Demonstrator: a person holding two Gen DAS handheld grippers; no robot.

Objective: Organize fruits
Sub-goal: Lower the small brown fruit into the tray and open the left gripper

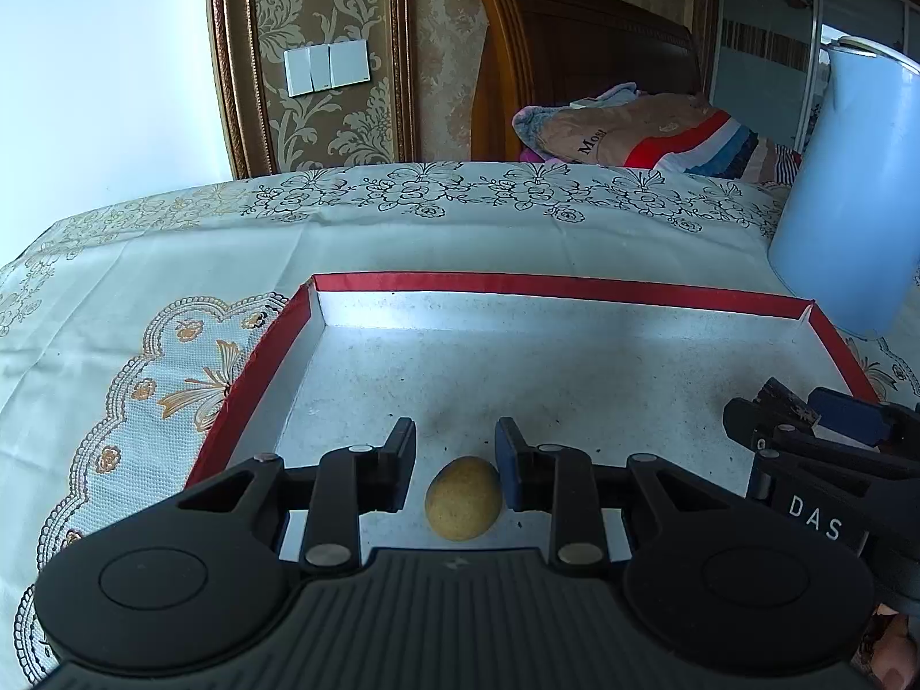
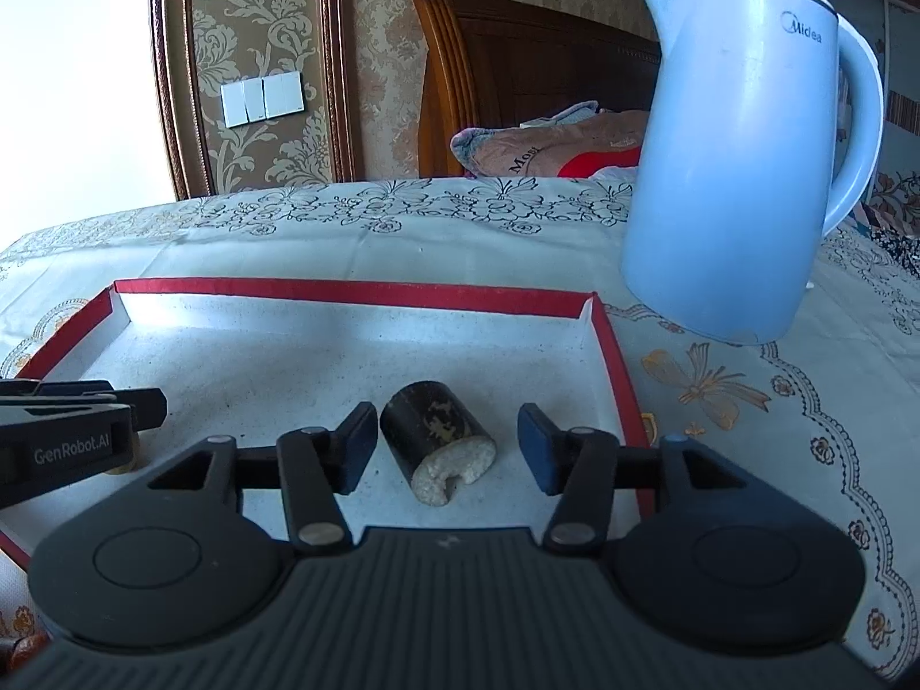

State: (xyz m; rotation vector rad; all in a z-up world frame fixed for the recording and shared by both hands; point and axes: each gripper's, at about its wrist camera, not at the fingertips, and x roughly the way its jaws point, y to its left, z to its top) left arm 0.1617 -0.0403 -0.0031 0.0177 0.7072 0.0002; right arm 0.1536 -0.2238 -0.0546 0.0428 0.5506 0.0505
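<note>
Only the left view shows the smooth yellow oval fruit point(image 1: 463, 498), lying in the red-rimmed tray point(image 1: 563, 287) between the spread left gripper point(image 1: 455, 463), apart from both fingers. Only the right view shows the dark cut stub point(image 2: 435, 441), pale and pithy inside, between the wide-open right gripper point(image 2: 448, 448); its left finger point(image 2: 359, 445) is very close, contact unclear. A blue kettle point(image 2: 742, 172) stands beside the tray.

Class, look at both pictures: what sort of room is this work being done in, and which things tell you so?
Most likely a bedroom at home. A wooden headboard stands behind the table, folded bedding is piled against it, and a blue Midea electric kettle sits on the embroidered tablecloth.
</note>
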